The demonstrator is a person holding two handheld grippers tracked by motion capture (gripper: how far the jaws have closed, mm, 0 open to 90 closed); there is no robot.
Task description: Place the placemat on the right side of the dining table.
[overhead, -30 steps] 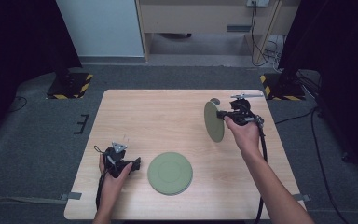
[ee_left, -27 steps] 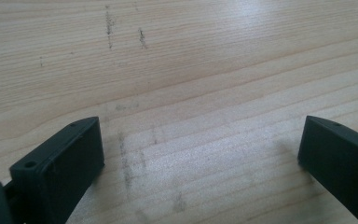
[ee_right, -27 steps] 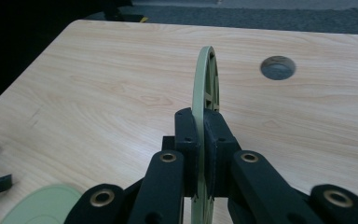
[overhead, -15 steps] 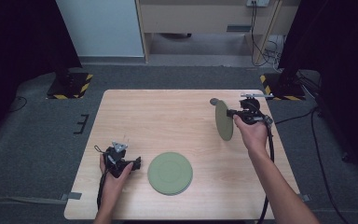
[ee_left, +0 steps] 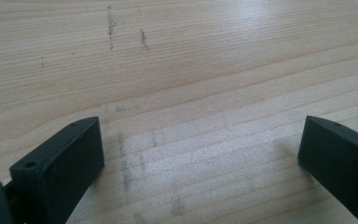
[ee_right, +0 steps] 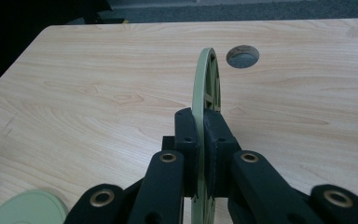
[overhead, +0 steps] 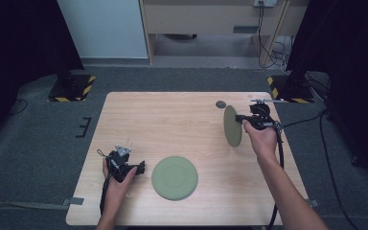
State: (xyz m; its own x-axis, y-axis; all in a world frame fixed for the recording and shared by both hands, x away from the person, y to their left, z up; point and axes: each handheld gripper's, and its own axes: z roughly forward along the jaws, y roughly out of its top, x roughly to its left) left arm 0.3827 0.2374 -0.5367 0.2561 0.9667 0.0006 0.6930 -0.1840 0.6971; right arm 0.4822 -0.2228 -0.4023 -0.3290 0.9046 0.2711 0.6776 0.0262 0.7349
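A round green plate lies flat on the wooden table near the front middle; its rim also appears as the flat plate. My left gripper rests just left of it, apart from it. Its jaws stand open over bare wood in the left gripper view. A second green plate is held upright on its edge above the right side of the table. My right gripper is shut on its rim, and the right gripper view shows the gripper clamping the upright plate.
A round cable hole sits in the tabletop just behind the held plate, seen as the hole in the right gripper view. Grey carpet surrounds the table, with stand bases at the far corners.
My right hand has carried the upright plate a short way to the right. The left hand and the flat plate have stayed put.
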